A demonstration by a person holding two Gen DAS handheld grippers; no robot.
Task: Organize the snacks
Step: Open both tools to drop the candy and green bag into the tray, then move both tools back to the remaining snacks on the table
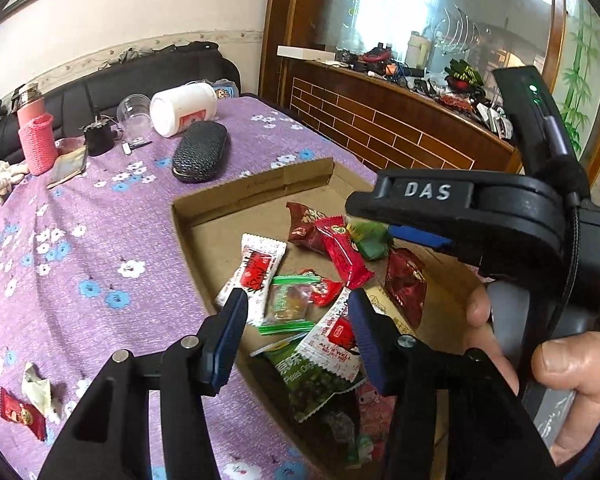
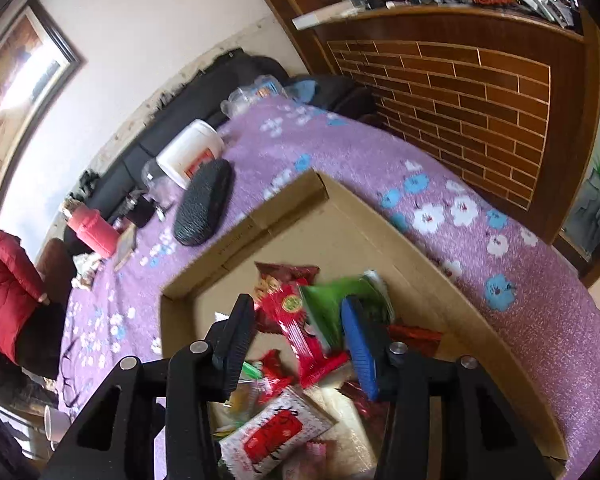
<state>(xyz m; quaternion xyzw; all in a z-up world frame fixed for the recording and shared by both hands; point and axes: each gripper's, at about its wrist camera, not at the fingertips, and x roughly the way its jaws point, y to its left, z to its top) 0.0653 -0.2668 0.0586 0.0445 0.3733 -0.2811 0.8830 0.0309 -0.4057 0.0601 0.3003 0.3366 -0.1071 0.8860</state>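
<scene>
Now both grippers, left gripper (image 1: pixel 298 326), right gripper (image 2: pixel 300 338), open over snack packets (image 1: pixel 320 280) in cardboard box (image 1: pixel 252 190)

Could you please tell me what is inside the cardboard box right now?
The box holds loose snack packets: white-and-red, red, green peas, clear candy. Anything beneath the pile or behind the claws is hidden.

Daylight, bright; glare off far glass cabinet front (image 1: pixel 384 12); fisheye bending, dark corners; green snack packet (image 2: pixel 340 308) motion-blurred.
</scene>
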